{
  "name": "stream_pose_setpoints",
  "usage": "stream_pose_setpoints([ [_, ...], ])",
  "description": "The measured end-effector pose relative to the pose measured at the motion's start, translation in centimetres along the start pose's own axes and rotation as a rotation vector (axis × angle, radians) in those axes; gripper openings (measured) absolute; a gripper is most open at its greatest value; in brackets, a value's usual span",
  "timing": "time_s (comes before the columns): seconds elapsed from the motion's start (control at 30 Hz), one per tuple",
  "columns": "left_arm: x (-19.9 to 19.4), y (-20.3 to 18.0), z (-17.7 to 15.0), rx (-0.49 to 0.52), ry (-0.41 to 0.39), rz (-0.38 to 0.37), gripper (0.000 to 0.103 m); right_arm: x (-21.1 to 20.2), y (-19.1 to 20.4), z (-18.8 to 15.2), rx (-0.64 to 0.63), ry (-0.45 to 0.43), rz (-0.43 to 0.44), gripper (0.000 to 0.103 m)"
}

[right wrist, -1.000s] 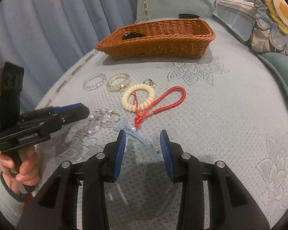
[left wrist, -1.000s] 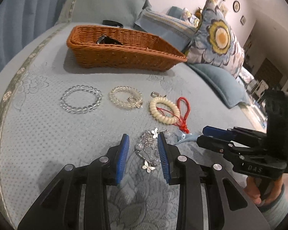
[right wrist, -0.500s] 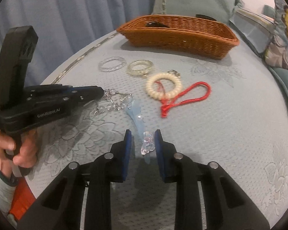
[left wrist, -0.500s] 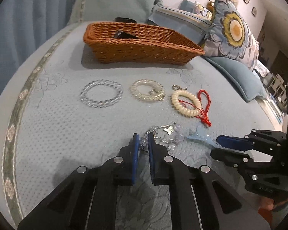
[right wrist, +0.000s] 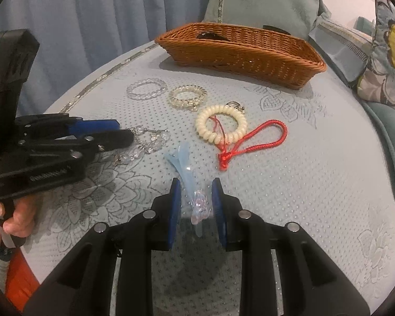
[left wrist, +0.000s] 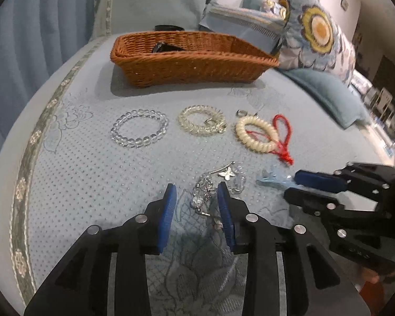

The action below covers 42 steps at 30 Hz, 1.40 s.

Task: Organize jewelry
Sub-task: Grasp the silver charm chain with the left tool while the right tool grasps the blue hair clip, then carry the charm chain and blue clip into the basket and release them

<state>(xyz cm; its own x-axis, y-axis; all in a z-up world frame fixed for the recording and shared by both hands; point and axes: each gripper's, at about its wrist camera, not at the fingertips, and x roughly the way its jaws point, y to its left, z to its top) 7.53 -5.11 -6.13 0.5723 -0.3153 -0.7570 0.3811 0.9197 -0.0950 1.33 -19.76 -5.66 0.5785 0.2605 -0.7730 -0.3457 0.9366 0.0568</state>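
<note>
A silver crystal chain with butterfly charms point(left wrist: 210, 187) lies on the blue bedspread between the open fingers of my left gripper point(left wrist: 197, 197); it also shows in the right wrist view point(right wrist: 147, 142). My right gripper point(right wrist: 196, 194) is open around a pale blue hair clip point(right wrist: 187, 171) lying flat. Beyond lie a clear bead bracelet point(left wrist: 139, 127), a pale coil bracelet point(left wrist: 201, 123), and a cream coil bracelet with a red cord point(left wrist: 258, 134). A wicker basket point(left wrist: 192, 63) stands behind them with a dark item inside.
Patterned pillows point(left wrist: 316, 34) and a blue cushion point(left wrist: 329, 94) sit at the right. Blue curtains point(right wrist: 92, 21) hang at the left beyond the bed's edge. A headboard cushion point(left wrist: 155, 2) stands behind the basket.
My left gripper was shut on the crystal chain half a second ago and has opened; the chain lies on the bed. My right gripper opened slightly wider around the hair clip.
</note>
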Motion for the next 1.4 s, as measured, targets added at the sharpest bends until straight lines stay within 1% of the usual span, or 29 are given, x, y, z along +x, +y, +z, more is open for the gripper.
stream_pose_setpoints([
  [0.07,0.3,-1.0,0.0,0.049,-0.005,0.049,0.031,0.1,0.3,0.1,-0.012,-0.005,-0.025,0.022],
  [0.1,0.4,-1.4,0.0,0.068,-0.007,0.068,0.030,0.1,0.4,0.1,-0.016,-0.007,-0.031,0.015],
  [0.13,0.5,-1.7,-0.1,0.083,-0.011,0.081,0.025,0.2,0.5,0.2,-0.018,-0.008,-0.033,0.010],
  [0.17,0.4,-1.9,-0.1,0.093,-0.016,0.088,0.009,0.1,0.4,0.2,-0.010,-0.011,-0.027,0.006],
  [0.2,0.4,-1.9,-0.1,0.092,-0.018,0.091,0.007,0.0,0.2,0.2,0.000,-0.014,-0.022,0.006],
  [0.33,-0.4,-0.4,0.3,0.012,-0.039,0.015,0.007,-1.1,-1.5,0.4,0.081,-0.051,0.028,0.006],
  [0.47,-2.3,0.9,0.7,-0.068,-0.110,-0.093,0.007,-3.1,-3.3,0.8,0.146,-0.124,0.066,0.006],
  [0.57,-3.6,1.4,0.9,-0.093,-0.153,-0.152,0.007,-4.2,-4.5,0.9,0.181,-0.159,0.069,0.006],
  [0.63,-4.2,1.5,1.1,-0.104,-0.173,-0.178,0.007,-4.6,-5.2,0.9,0.199,-0.168,0.069,0.006],
  [0.8,-5.1,1.0,1.8,-0.109,-0.199,-0.215,0.007,-5.6,-6.1,1.1,0.221,-0.196,0.062,0.006],
  [0.9,-5.6,0.6,2.8,-0.089,-0.211,-0.213,0.007,-5.7,-6.5,1.6,0.234,-0.202,0.056,0.006],
  [1.03,-6.3,0.0,5.1,-0.060,-0.242,-0.213,0.007,-5.8,-7.3,3.6,0.241,-0.212,0.048,0.006],
  [1.13,-6.1,-0.6,8.2,-0.032,-0.270,-0.202,0.007,-5.8,-7.9,6.2,0.223,-0.232,0.025,0.006],
  [1.17,-5.9,-0.7,9.1,-0.025,-0.275,-0.197,0.007,-5.5,-8.3,7.6,0.213,-0.242,0.007,0.006],
  [1.2,-5.4,-0.9,10.7,-0.015,-0.284,-0.185,0.007,-5.1,-8.6,8.6,0.210,-0.244,-0.001,0.006],
  [1.27,-4.3,-0.7,13.0,-0.014,-0.293,-0.183,0.007,-4.0,-9.6,11.1,0.211,-0.240,-0.017,0.006],
  [1.4,-1.8,-0.2,17.0,-0.023,-0.303,-0.179,0.007,-1.1,-11.7,15.5,0.228,-0.221,-0.020,0.006],
])
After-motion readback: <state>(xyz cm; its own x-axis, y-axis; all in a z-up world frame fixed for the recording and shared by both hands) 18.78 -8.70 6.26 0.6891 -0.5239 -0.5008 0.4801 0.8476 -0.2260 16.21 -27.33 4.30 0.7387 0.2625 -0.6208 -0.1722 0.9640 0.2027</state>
